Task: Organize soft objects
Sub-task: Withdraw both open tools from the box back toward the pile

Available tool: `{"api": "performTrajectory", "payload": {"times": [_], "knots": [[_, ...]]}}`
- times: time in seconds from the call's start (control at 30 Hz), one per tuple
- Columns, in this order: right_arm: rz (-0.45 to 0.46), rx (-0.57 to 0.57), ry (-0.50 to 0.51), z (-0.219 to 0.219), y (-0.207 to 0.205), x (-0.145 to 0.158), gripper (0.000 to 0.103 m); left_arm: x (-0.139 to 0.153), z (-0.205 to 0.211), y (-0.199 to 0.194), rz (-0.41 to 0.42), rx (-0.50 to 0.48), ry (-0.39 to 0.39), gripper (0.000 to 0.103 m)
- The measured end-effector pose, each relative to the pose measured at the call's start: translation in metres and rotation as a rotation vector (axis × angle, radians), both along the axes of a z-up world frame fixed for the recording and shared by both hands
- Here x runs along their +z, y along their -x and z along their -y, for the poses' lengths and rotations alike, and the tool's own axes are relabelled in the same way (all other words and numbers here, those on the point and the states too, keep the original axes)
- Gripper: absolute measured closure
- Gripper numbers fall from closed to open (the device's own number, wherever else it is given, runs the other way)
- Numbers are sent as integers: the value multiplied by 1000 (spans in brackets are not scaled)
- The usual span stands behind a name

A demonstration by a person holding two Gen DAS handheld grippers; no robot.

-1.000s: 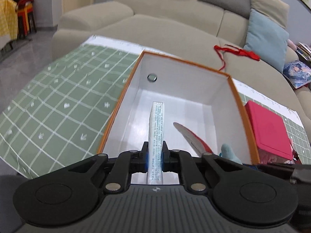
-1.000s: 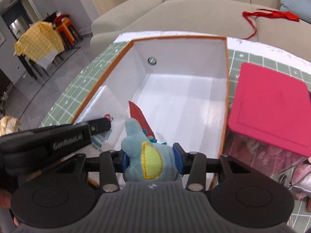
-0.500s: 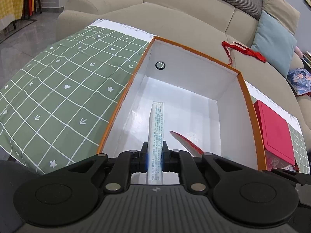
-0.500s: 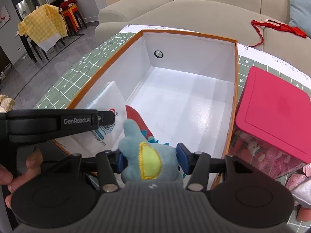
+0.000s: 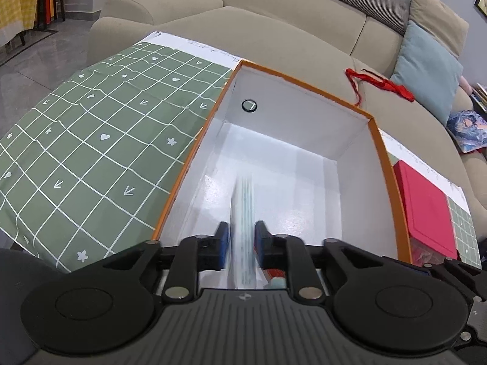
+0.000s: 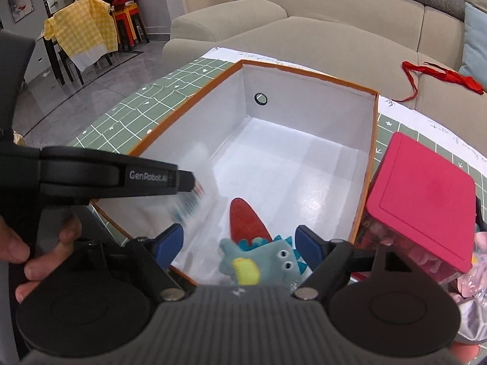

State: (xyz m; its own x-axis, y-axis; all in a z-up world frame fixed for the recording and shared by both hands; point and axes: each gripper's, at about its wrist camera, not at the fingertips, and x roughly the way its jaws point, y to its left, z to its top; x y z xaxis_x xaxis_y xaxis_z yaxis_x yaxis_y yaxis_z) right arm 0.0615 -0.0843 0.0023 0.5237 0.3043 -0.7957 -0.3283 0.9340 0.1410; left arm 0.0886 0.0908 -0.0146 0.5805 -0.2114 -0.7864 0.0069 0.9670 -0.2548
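An open orange-rimmed box (image 5: 384, 164) (image 6: 373, 140) with a white inside stands on the green checked cloth. My left gripper (image 5: 241, 240) has its jaws parted, and a white tissue pack (image 5: 242, 225), blurred, is between them over the box. In the right wrist view the pack (image 6: 194, 194) is a blur beside the left gripper's finger. My right gripper (image 6: 239, 243) is open wide. A blue plush dinosaur (image 6: 261, 266) with a red tail lies in the box's near end between its fingers, touching neither.
A pink-lidded clear container (image 6: 423, 194) (image 5: 424, 210) stands right of the box. Pink soft items (image 6: 474, 273) lie at the far right. A beige sofa (image 6: 334, 33) with a red ribbon (image 6: 441, 74) is behind the table. The green cloth (image 5: 91, 152) stretches left.
My right gripper opened and the plush dinosaur dropped into the box. My left gripper's jaws spread apart and the tissue pack blurs between them.
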Motion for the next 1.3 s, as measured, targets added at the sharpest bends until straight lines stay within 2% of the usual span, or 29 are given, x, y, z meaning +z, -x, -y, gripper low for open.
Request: {"api": "performTrajectory", "payload": {"times": [0.07, 0.2, 0.3, 0.37, 0.4, 0.6, 0.7, 0.8, 0.87, 1.07, 1.23, 1.3], "knots": [[3, 0, -3, 1, 2, 1, 24, 0, 1, 1, 1, 5, 0, 68], [1, -22, -3, 5, 2, 1, 24, -2, 6, 0, -15, 7, -25, 63], [11, -24, -7, 7, 5, 5, 24, 1, 7, 3, -5, -1, -3, 43], [25, -25, -11, 9, 7, 10, 24, 4, 6, 6, 13, 12, 27, 16], [32, -25, -11, 10, 8, 12, 24, 6, 5, 9, 31, 32, 38, 13], [69, -37, -23, 23, 16, 26, 15, 17, 0, 23, 110, 172, 47, 13], [94, -51, -20, 35, 20, 33, 12, 26, 2, 28, 133, 224, 6, 13], [107, -91, -36, 53, 23, 41, 11, 37, 7, 29, 144, 198, -12, 12], [131, -115, -51, 67, 27, 49, 7, 41, 14, 30, 146, 168, -8, 12], [200, -203, -49, 119, 42, 72, 6, 55, 48, 35, 150, 93, 13, 12], [210, -344, -45, 181, 54, 75, 6, 70, 90, 44, 212, -14, -5, 12], [216, -417, -58, 207, 60, 72, 6, 74, 104, 49, 258, -57, 16, 12]]}}
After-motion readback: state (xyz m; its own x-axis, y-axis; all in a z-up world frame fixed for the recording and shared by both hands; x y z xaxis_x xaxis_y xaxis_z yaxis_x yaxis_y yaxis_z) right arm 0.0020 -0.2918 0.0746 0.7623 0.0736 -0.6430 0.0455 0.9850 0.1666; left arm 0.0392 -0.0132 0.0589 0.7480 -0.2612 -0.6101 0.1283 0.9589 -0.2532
